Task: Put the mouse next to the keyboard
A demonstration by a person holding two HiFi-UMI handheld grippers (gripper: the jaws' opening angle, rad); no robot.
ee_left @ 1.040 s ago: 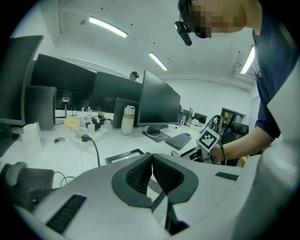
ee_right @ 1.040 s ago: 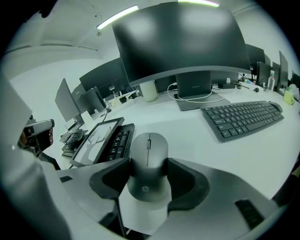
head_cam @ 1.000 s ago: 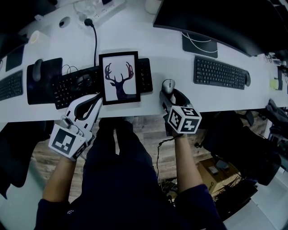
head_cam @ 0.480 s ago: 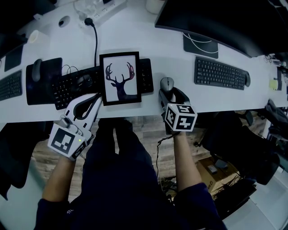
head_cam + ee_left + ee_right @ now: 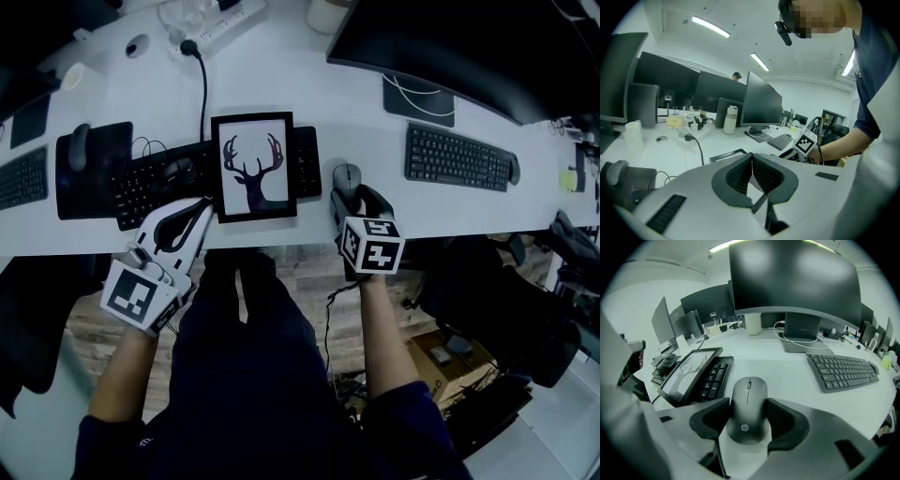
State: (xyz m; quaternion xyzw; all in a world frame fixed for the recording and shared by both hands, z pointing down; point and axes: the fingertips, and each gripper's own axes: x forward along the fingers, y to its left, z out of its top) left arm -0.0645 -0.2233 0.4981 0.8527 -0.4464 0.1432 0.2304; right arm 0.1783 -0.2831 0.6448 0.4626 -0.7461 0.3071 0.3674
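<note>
Leftward a little since a second ago, the mouse [image 5: 346, 176] sits near the keyboard [image 5: 305, 160], centre frame. Right gripper [image 5: 354, 199] pinches its sides, jaws wide; left gripper [image 5: 202, 208] is closed, empty. Probably light, rigid and slick-shelled: grip mid-flanks.

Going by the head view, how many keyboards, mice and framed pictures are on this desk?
Keyboards: 3 (left keyboard, middle keyboard, right keyboard)
Mice: 2 (grey mouse beside the middle keyboard, dark mouse at far left)
Framed pictures: 1 (deer picture)
Total: 6
The dark lump on the middle keyboard is too unclear to count.
</note>
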